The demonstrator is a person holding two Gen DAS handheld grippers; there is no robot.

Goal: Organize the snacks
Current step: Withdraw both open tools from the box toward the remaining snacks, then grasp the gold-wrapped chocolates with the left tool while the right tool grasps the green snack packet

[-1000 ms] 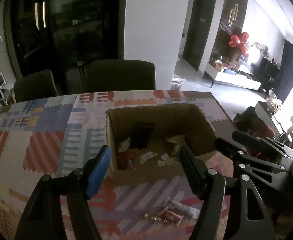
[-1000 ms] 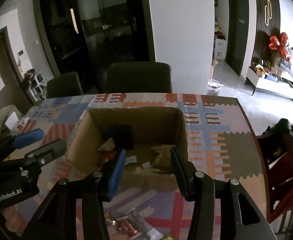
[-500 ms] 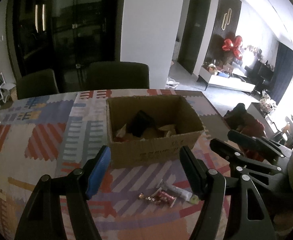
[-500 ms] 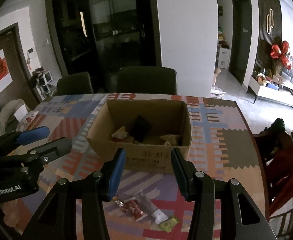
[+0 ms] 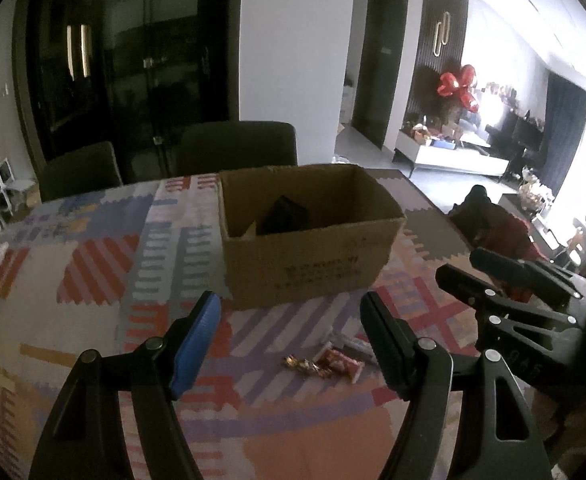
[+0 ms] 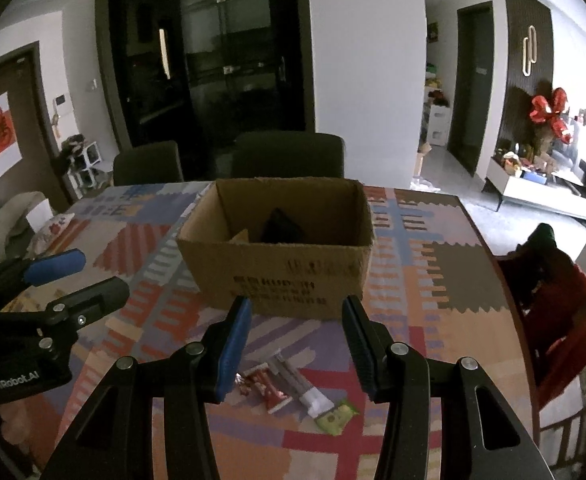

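— Evidently we hold both grippers, left gripper and right gripper, jaws apart and empty, above the snack packets at lower centre.

— Yes; the cardboard box sits mid-frame, open-topped, ready to receive them.

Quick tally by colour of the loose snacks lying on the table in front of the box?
Red wrapped snack bar: 1
White and grey wrapped snack bar: 1
Green snack packet: 1
Gold foil candies: 1 small cluster
Total: 4

A home dining area — patterned table, 2 dark chairs, low TV console beyond.
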